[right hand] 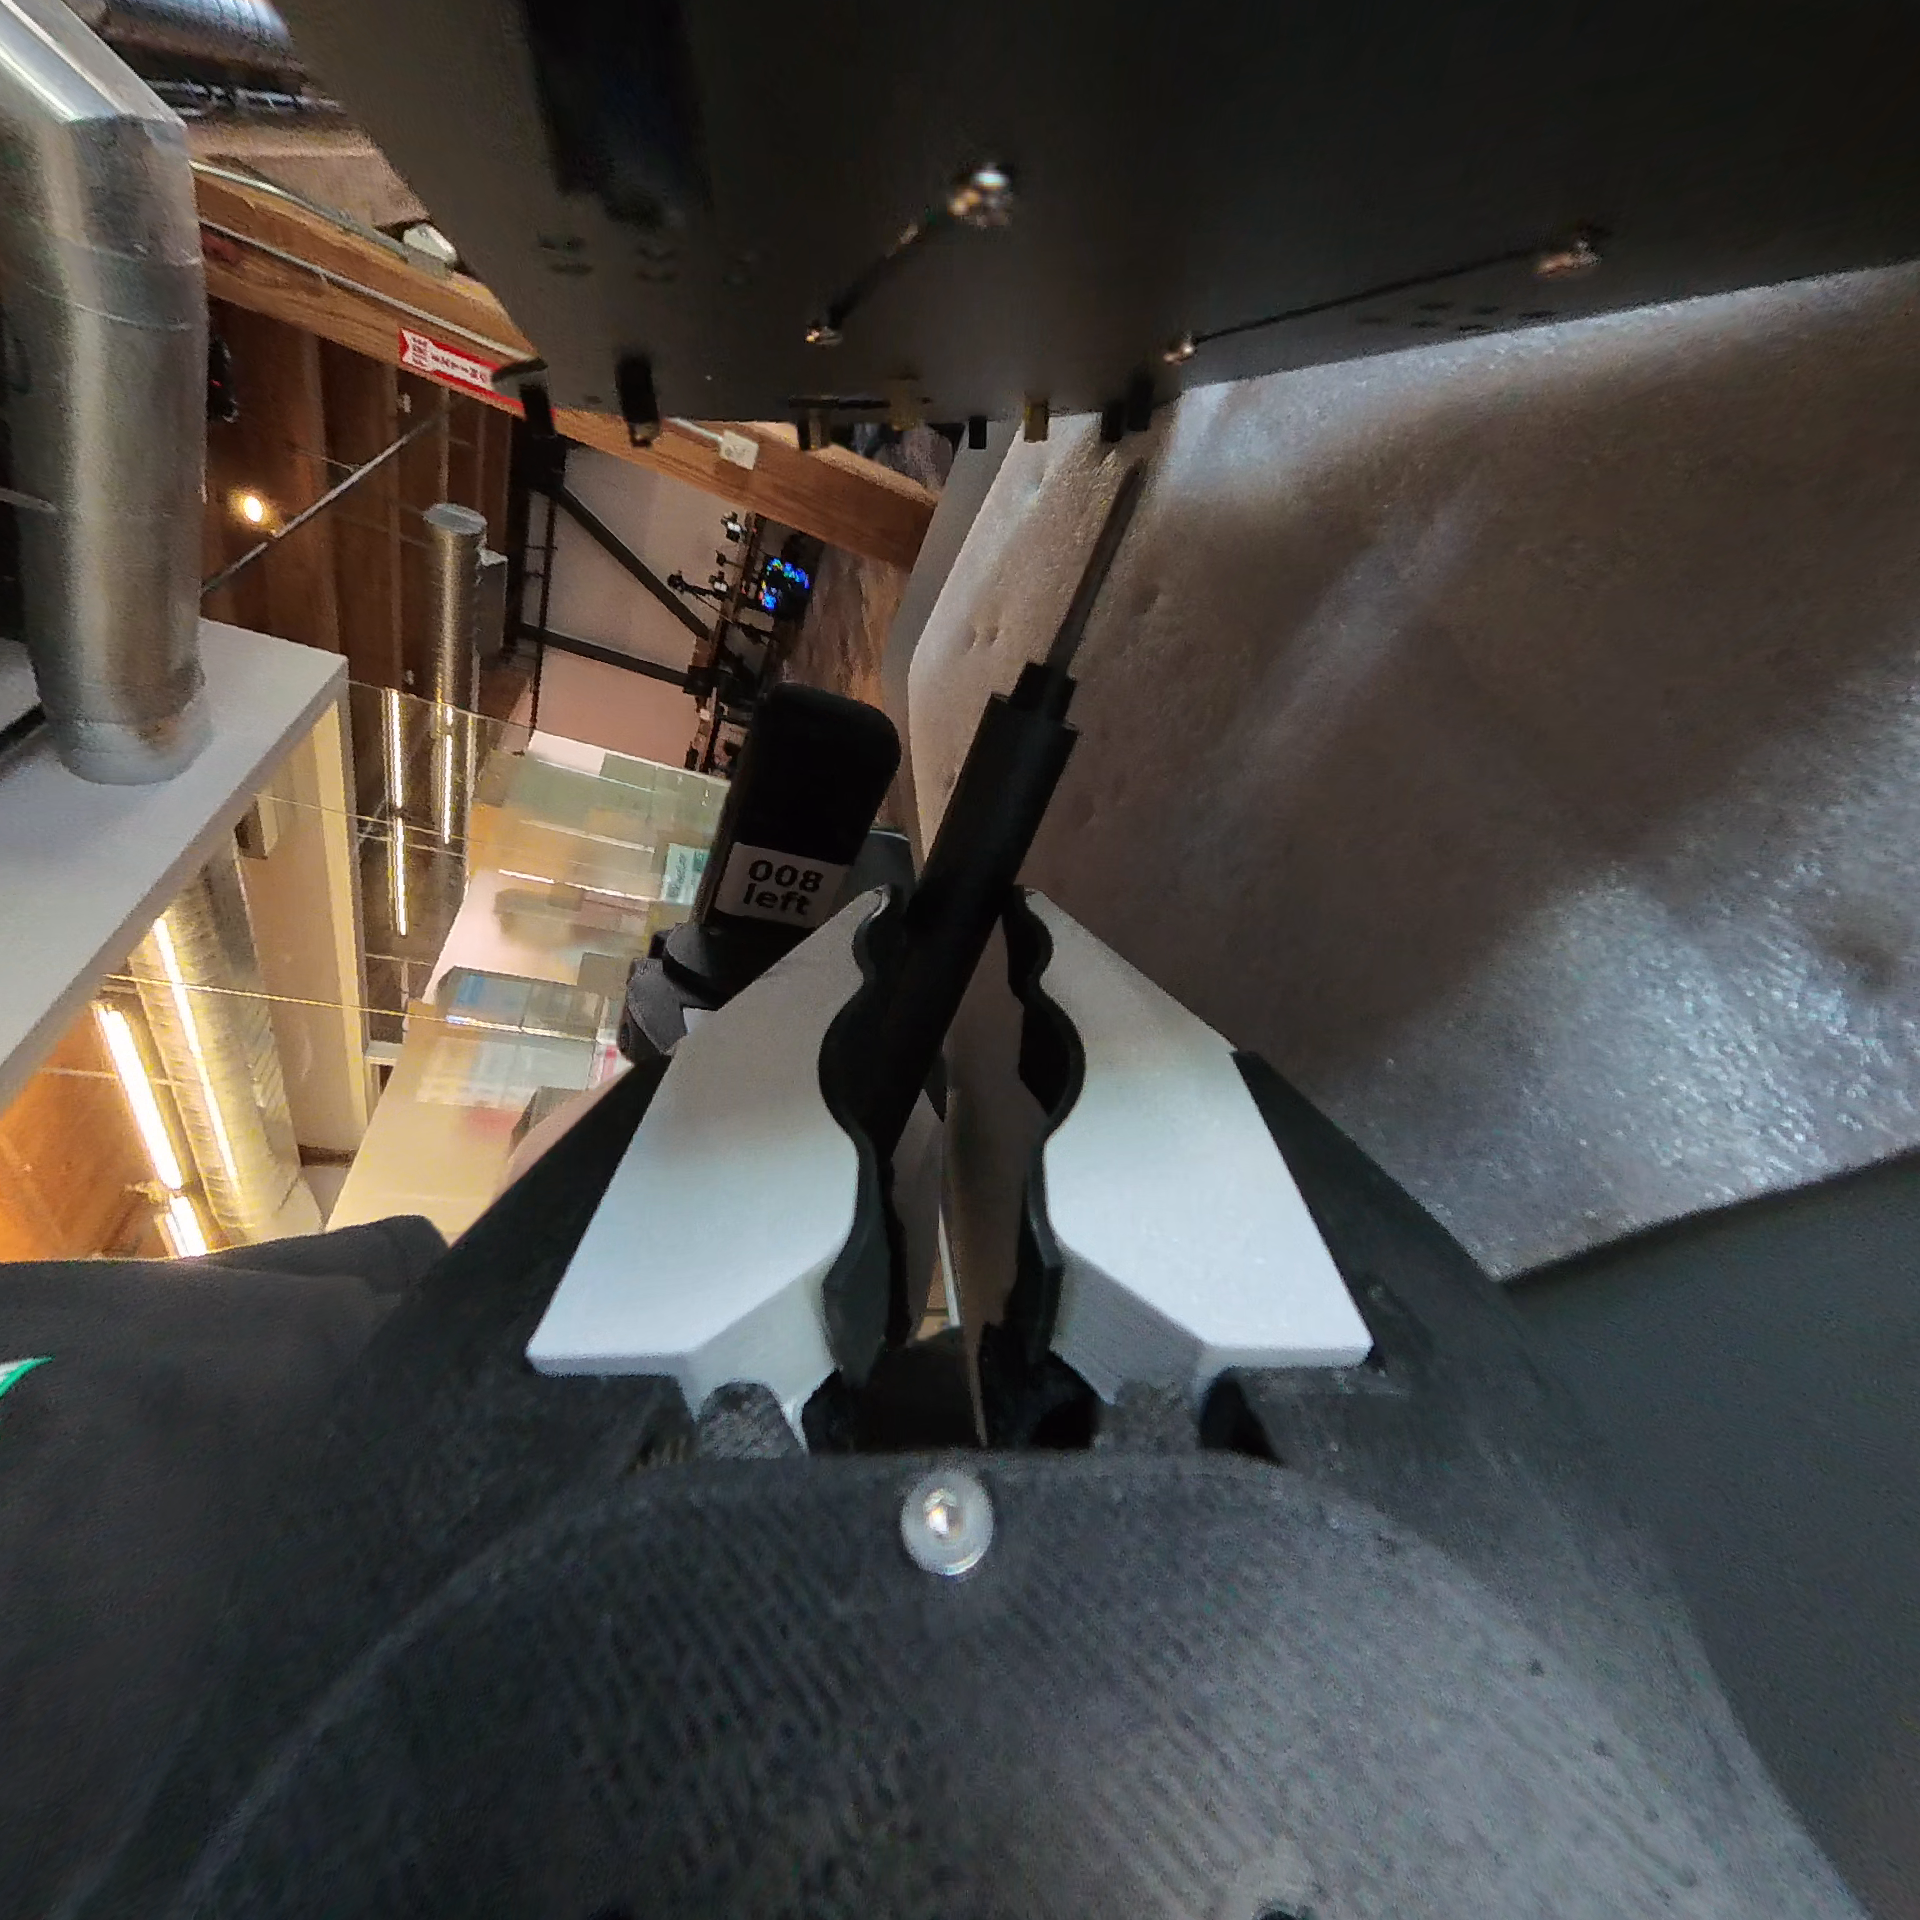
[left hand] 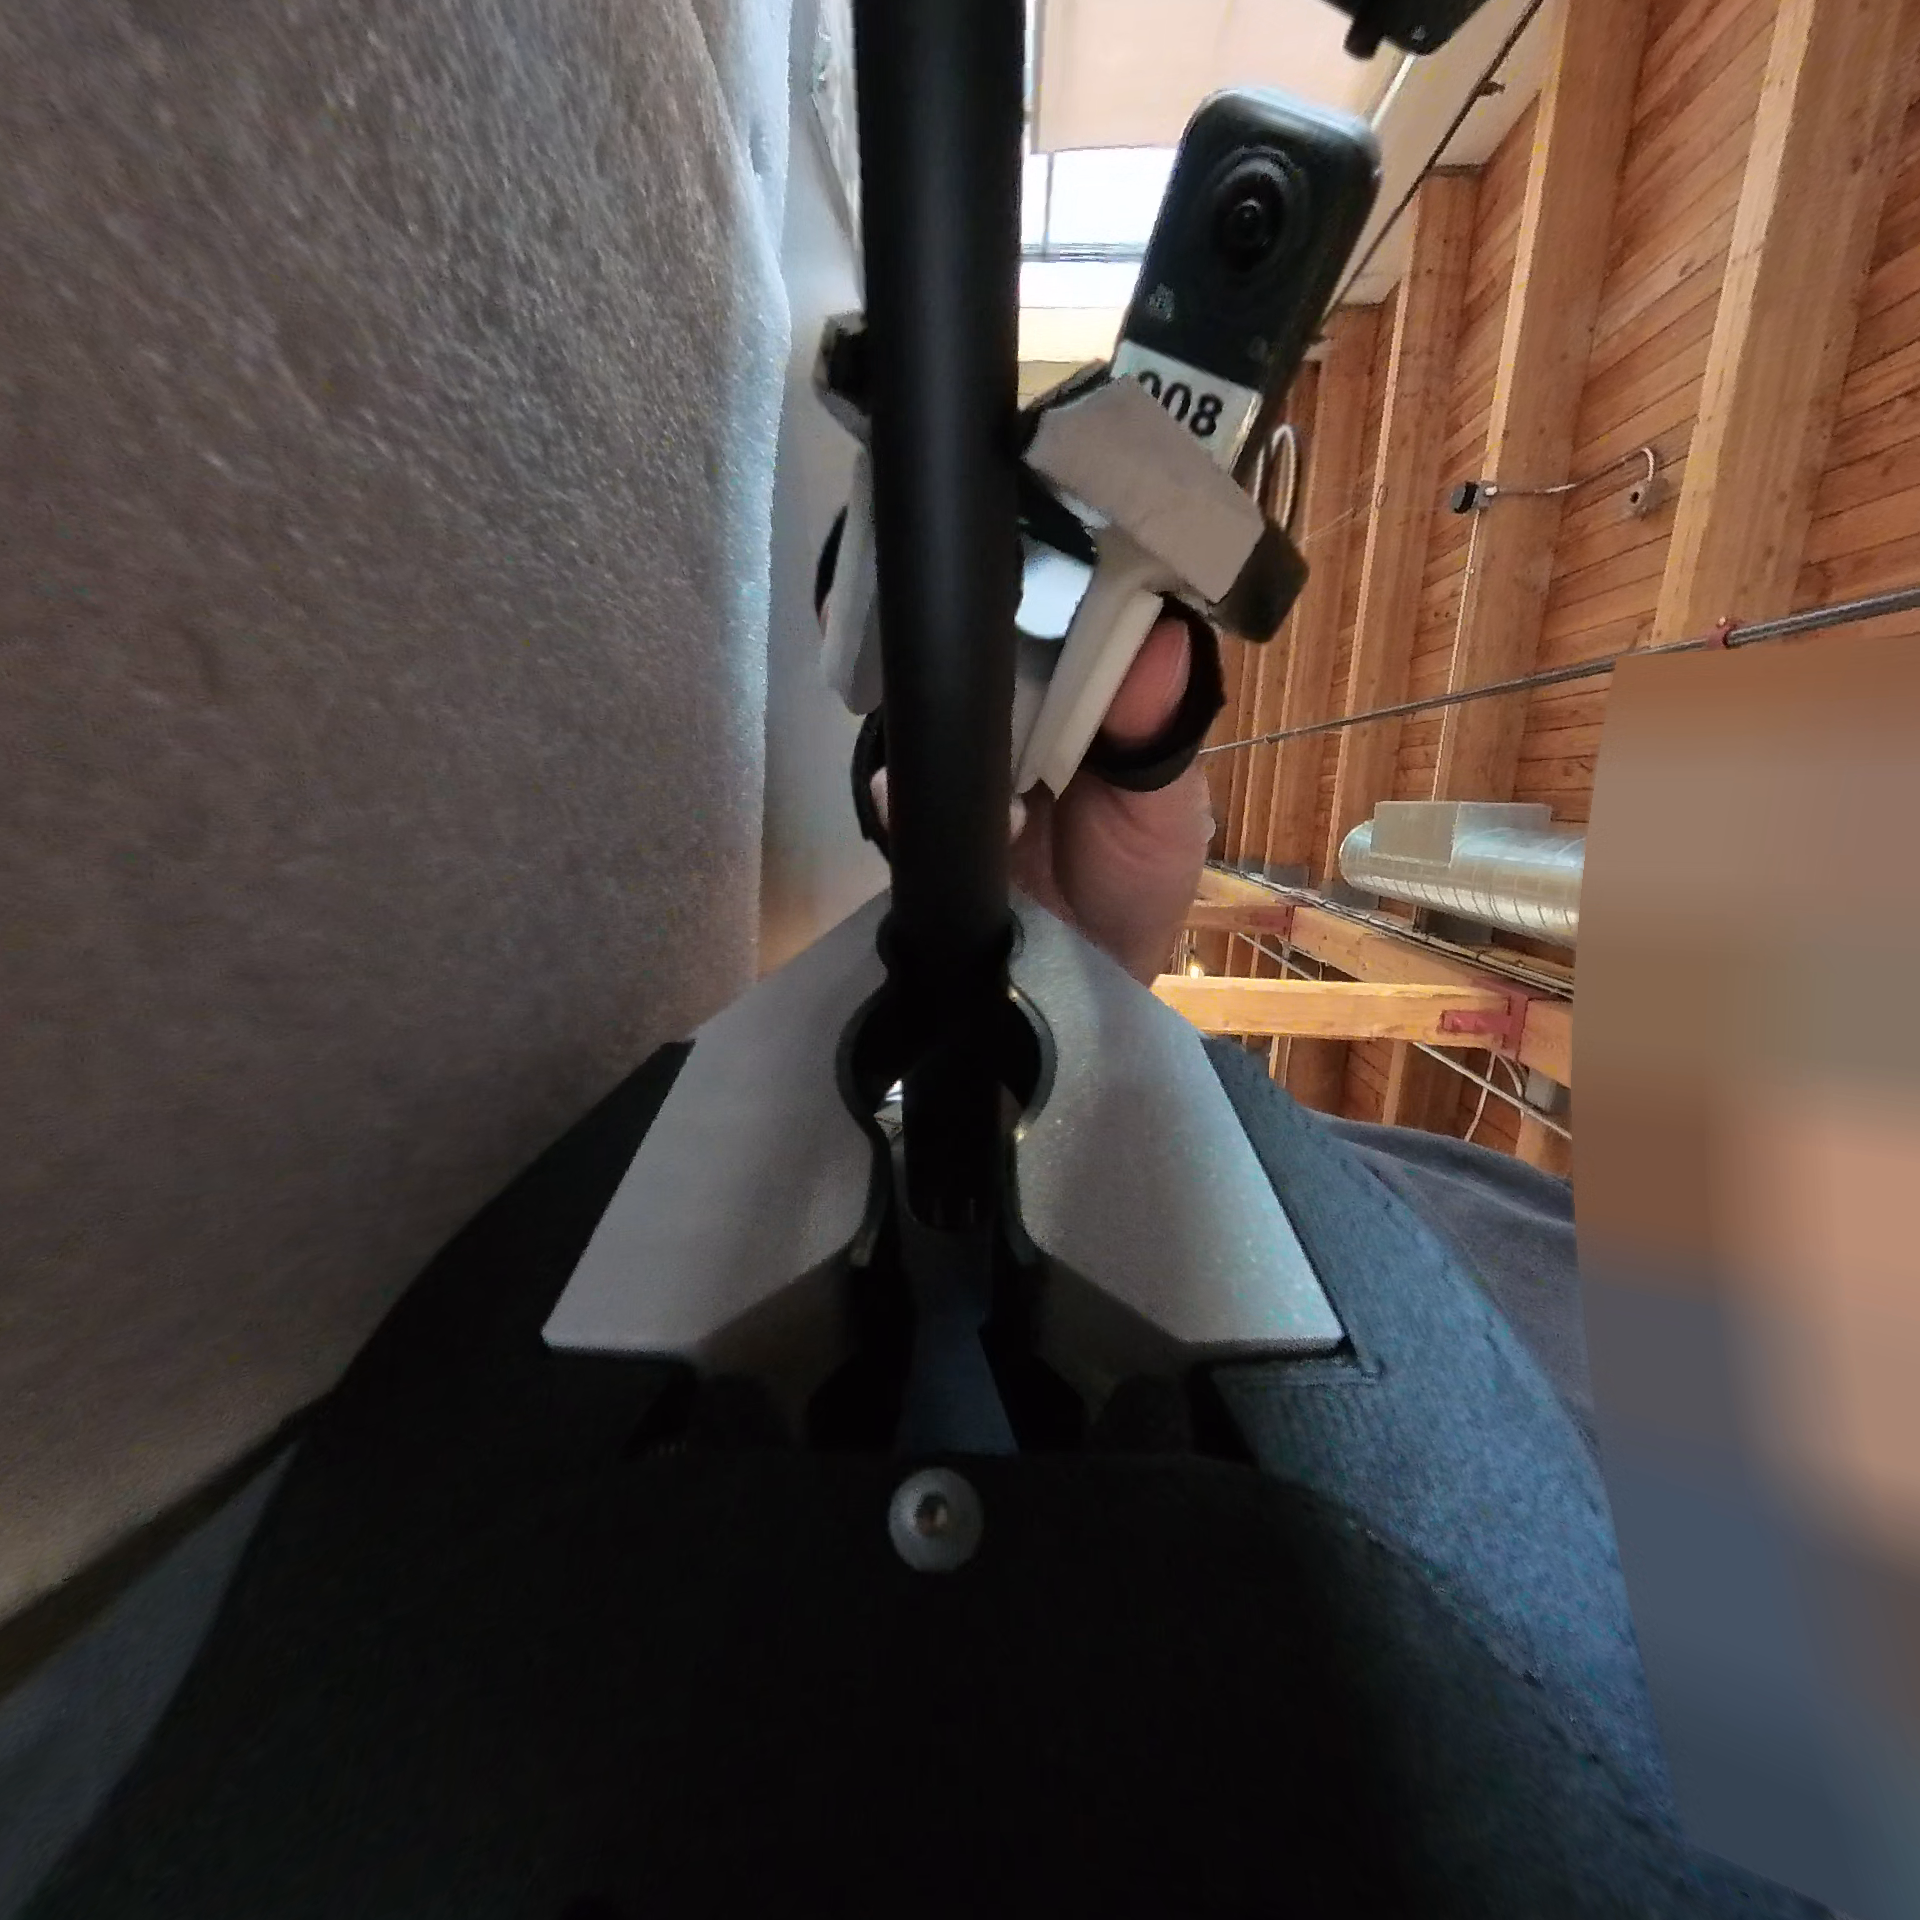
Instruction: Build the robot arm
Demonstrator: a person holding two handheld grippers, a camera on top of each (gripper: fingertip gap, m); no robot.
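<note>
My left gripper is shut on a black rod-like tool that runs straight up the left wrist view. Farther along it, the right gripper, held by a hand, also clamps the tool, with its black camera above. In the right wrist view, my right gripper is shut on the tool's black handle. The thin shaft points up along a grey foam sheet towards a metal chassis. The left gripper's camera shows just behind on the left.
The grey foam sheet fills the left of the left wrist view, close to the tool. Wooden wall studs and a silver duct lie beyond. A silver duct on a white ledge stands far left.
</note>
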